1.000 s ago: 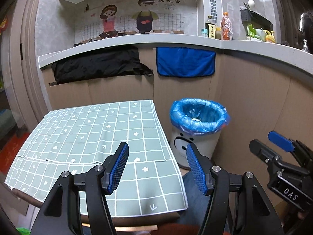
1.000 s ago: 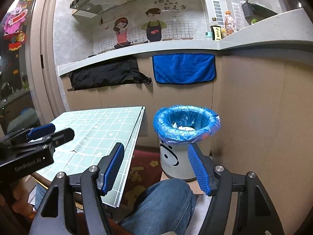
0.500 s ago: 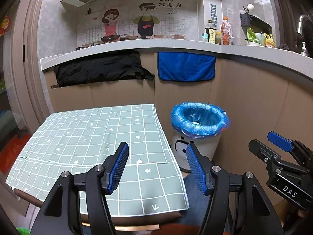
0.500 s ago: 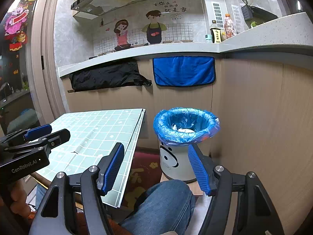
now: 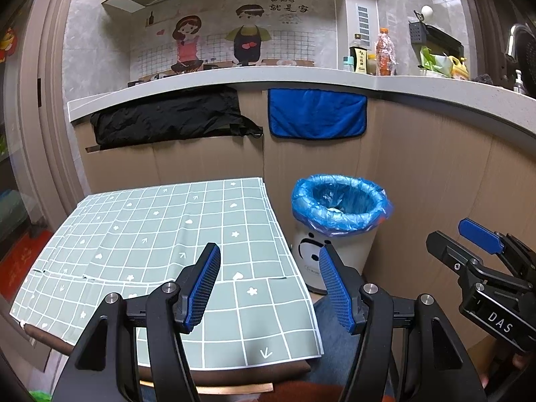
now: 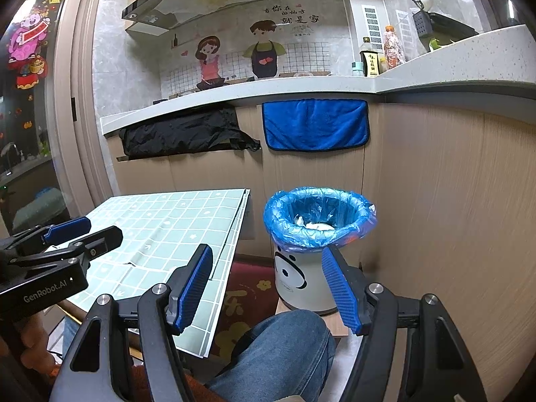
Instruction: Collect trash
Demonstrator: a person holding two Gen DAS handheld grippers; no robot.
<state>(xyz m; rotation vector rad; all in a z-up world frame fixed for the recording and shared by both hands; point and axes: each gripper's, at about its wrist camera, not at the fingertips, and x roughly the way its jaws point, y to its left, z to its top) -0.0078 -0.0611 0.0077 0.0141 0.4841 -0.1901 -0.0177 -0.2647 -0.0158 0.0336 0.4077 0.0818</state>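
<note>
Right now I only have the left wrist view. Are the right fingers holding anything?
Observer: No. The right gripper is open, with nothing between its fingers.
Operator: What's the bin standing on?
Observer: The trash bin stands on a low wooden board, next to a red floor mat.
Operator: I see a pale patch inside the bin. What is it?
Observer: Crumpled white trash at the bottom of the blue liner. I cannot tell whether it is paper or tissue.
</note>
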